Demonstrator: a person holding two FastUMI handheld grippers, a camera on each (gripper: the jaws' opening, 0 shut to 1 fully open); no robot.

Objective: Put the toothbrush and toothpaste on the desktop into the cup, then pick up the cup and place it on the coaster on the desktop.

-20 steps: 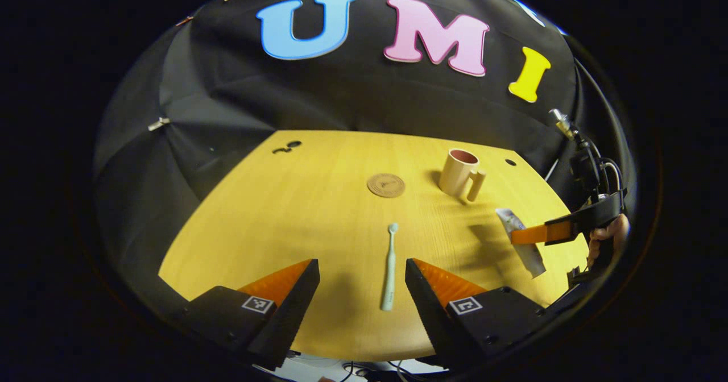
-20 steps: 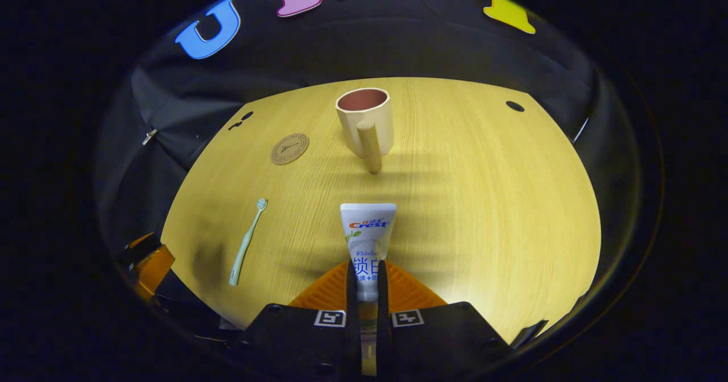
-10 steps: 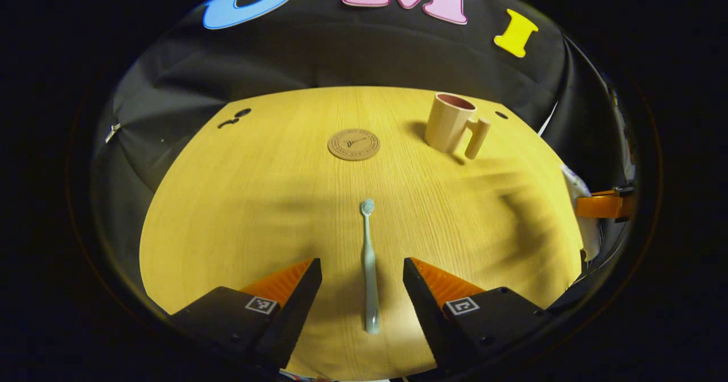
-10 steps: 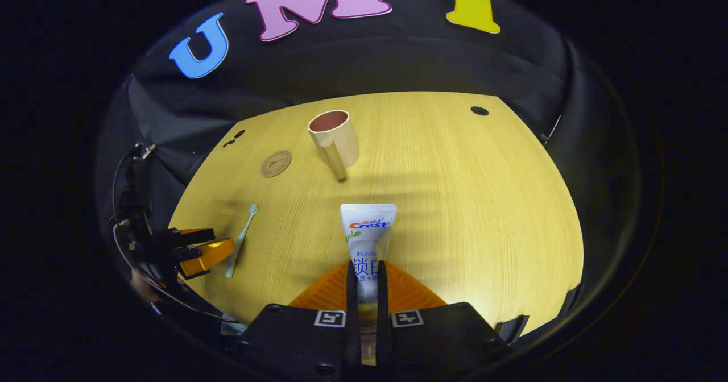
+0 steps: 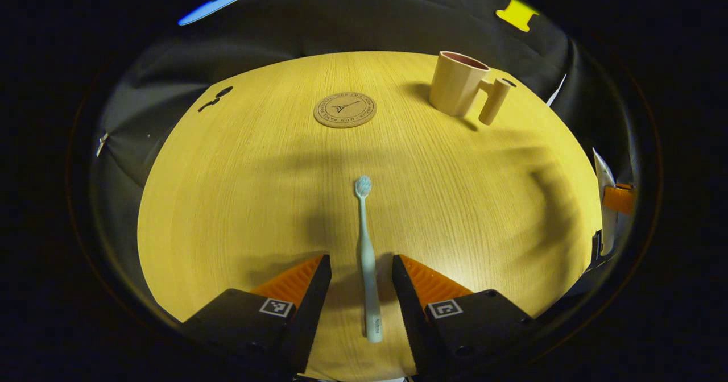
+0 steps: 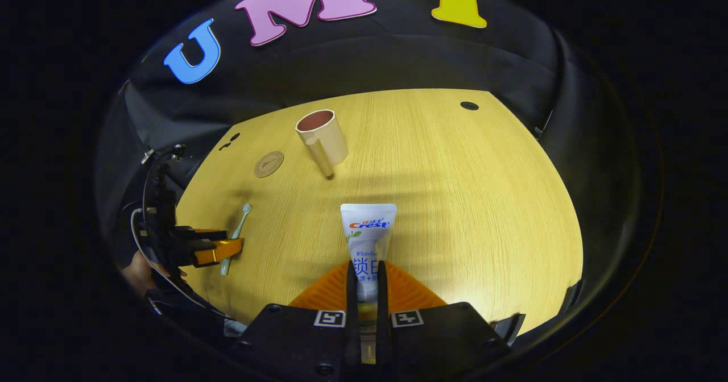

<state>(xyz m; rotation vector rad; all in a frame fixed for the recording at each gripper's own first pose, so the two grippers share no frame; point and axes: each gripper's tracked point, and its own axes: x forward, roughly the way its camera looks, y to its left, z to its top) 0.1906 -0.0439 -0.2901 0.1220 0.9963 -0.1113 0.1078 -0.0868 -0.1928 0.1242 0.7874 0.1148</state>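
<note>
Lower now, the left gripper (image 5: pixel 357 265) straddles the toothbrush (image 5: pixel 365 257) flat at lower centre, jaws apart, narrower than before. Right gripper (image 6: pixel 364 271) clamps the toothpaste (image 6: pixel 367 237). Cup (image 5: pixel 456 83) stands upper right, coaster (image 5: pixel 344 109) beside it.

The desktop (image 5: pixel 256 200) is a warm yellow wood with fine, straight grain lines, crossed by soft grey shadows. At the upper middle of the left gripper view, the coaster (image 5: pixel 344 109) is tan-brown with a darker printed ring and a small dark emblem at its centre. At the upper right, the cup (image 5: pixel 456 84) is pale beige outside and dusty reddish-pink inside. The toothbrush (image 5: pixel 366 257), at lower centre, is pale mint green with a light blue bristle head. In the right gripper view, the toothpaste (image 6: pixel 367 231) is white with red and blue print.
</note>
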